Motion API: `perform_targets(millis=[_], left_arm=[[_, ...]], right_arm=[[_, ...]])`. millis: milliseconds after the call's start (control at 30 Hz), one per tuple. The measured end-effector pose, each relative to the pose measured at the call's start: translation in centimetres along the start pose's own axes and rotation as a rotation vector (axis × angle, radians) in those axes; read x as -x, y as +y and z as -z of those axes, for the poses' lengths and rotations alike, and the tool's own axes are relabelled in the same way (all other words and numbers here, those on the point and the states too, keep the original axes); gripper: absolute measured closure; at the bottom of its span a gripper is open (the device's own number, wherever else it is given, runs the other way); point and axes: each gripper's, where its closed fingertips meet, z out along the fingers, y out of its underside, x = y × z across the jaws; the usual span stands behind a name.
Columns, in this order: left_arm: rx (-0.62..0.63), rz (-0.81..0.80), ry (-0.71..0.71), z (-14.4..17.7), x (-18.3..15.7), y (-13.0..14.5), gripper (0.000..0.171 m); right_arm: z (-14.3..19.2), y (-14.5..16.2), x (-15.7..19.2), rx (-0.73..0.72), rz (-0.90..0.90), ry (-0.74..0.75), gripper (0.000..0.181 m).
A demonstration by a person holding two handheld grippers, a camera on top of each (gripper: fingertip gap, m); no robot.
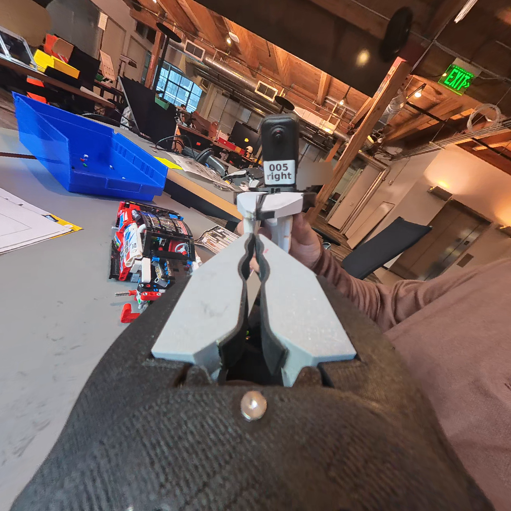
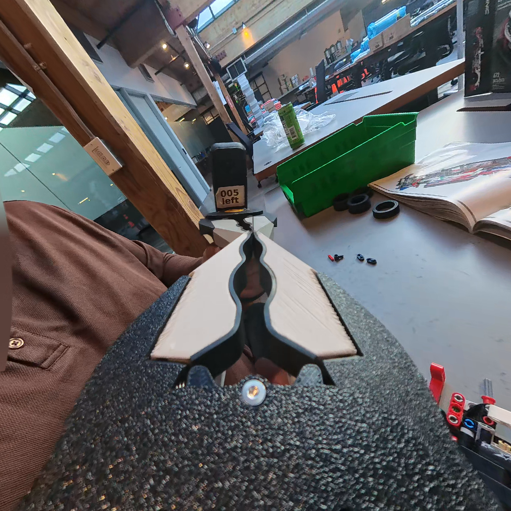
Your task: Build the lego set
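Two claws face each other tip to tip above the near edge of the grey table: my left gripper and my right gripper, both with jaws pressed shut; whether anything is pinched between them I cannot tell. My half-built lego car lies on the table just left of my left claw, and a loose red piece sits beside it. Farther back stands a blue bin.
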Motion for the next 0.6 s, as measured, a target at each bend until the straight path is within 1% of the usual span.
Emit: perform_targets(millis=[33, 100, 167, 233, 267, 367, 433, 467, 500, 533, 567, 600], left_arm=[[-0.005, 0.009, 0.018, 0.0, -0.2, -0.1, 0.168], [-0.040, 0.061, 0.110, 0.2, -1.3, -0.4, 0.145], [-0.093, 0.146, 0.216, 0.6, -2.1, -1.0, 0.128], [-0.122, 0.219, 0.295, 1.1, -2.5, -1.2, 0.120], [-0.123, 0.241, 0.308, 1.2, -2.4, -1.0, 0.123], [-0.161, 0.312, 0.311, 1.5, -1.8, -1.2, 0.140], [-0.194, 0.372, 0.307, 1.9, -0.8, -1.5, 0.088], [-0.209, 0.382, 0.325, 2.4, -0.6, -1.6, 0.087], [-0.213, 0.371, 0.321, 2.8, -0.3, -1.5, 0.091], [-0.186, 0.323, 0.301, 2.9, -0.2, -1.0, 0.092], [-0.132, 0.263, 0.264, 2.9, 0.0, -0.3, 0.094], [-0.062, 0.214, 0.210, 2.7, 0.3, 0.6, 0.092]], right_arm=[[0.0, 0.0, 0.1, -0.007, 0.003, -0.004, 0.181], [0.1, 0.0, 0.4, -0.024, 0.001, -0.030, 0.181], [0.3, 0.0, 0.6, -0.038, -0.011, -0.055, 0.181], [0.4, 0.1, 0.6, -0.043, -0.009, -0.061, 0.181], [0.4, 0.3, 0.7, -0.041, -0.005, -0.068, 0.181], [0.3, 0.6, 1.3, -0.038, 0.019, -0.095, 0.181], [0.6, -0.1, 2.6, -0.080, 0.019, -0.168, 0.181], [0.9, -0.6, 2.8, -0.104, 0.017, -0.177, 0.181], [1.1, -0.9, 2.4, -0.106, 0.019, -0.154, 0.181], [1.3, -0.8, 1.6, -0.083, 0.024, -0.107, 0.181], [1.4, -0.4, 0.7, -0.042, 0.024, -0.057, 0.181], [1.4, 0.4, 0.1, 0.019, 0.017, -0.026, 0.181]])
